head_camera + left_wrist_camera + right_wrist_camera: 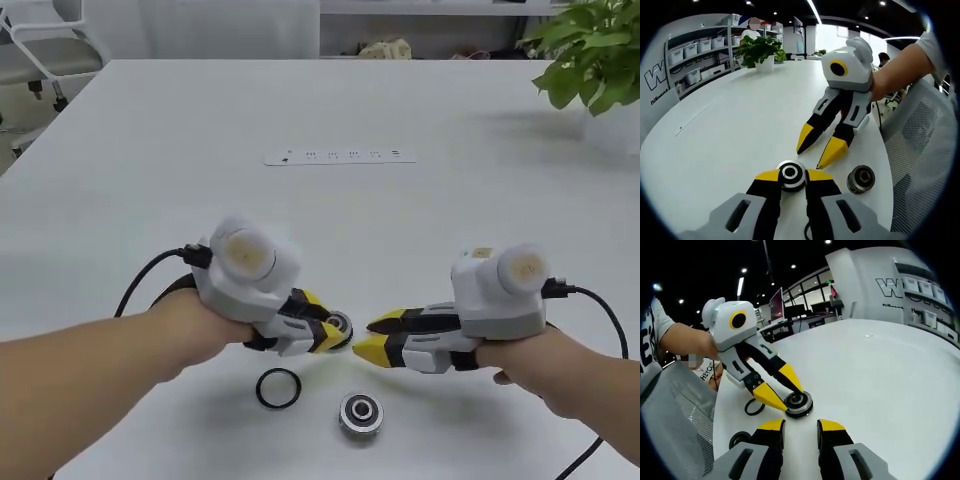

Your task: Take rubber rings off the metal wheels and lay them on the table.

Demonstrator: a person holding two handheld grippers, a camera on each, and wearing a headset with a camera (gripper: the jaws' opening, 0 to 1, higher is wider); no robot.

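While the left gripper (328, 332) clamps a round metal wheel (339, 323) between its yellow-tipped jaws, the right gripper (366, 336) faces it with its jaws parted and nothing in them, its tips just beside the wheel. In the right gripper view that wheel (799, 404) shows a shiny silver rim and a dark top. A thin black rubber ring (278, 388) lies flat on the smooth white table (420, 220), on the near side of the left gripper. A second wheel (361, 412), silvery with a dark hub, lies flat to its right, apart from it. Beyond the grippers the tabletop runs wide and bare to a flat white power strip (340, 156). A leafy plant (590, 50) stands at the far right corner.
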